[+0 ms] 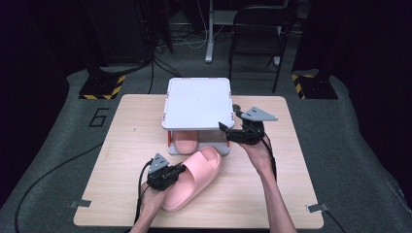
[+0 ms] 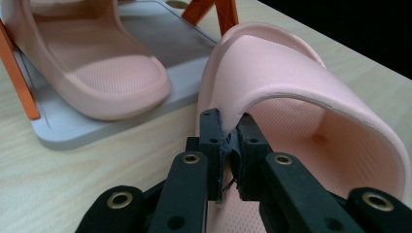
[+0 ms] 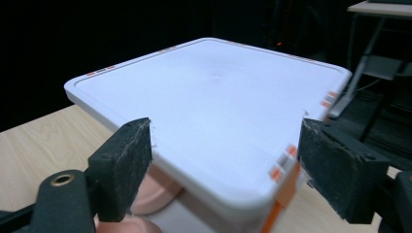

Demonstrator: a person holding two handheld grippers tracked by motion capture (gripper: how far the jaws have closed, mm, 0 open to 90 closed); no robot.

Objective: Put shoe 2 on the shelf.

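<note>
A pink slipper [image 1: 197, 174] lies on the wooden table [image 1: 272, 194] in front of a white two-level rack [image 1: 198, 102]. My left gripper [image 1: 180, 169] is shut on this slipper's near side edge, and in the left gripper view the jaws [image 2: 231, 138] pinch the rim where the strap [image 2: 301, 97] begins. A second pink slipper [image 1: 183, 141] [image 2: 97, 63] rests on the rack's lower shelf [image 2: 73, 131]. My right gripper [image 1: 229, 117] hovers at the rack's front right corner, open and holding nothing. In the right gripper view its gripper [image 3: 226, 145] frames the white top shelf [image 3: 218, 92].
Orange posts [image 2: 14, 73] hold up the rack's top. A dark folding chair [image 1: 257, 34] and cables stand on the floor beyond the table. Bare table lies on both sides of the rack.
</note>
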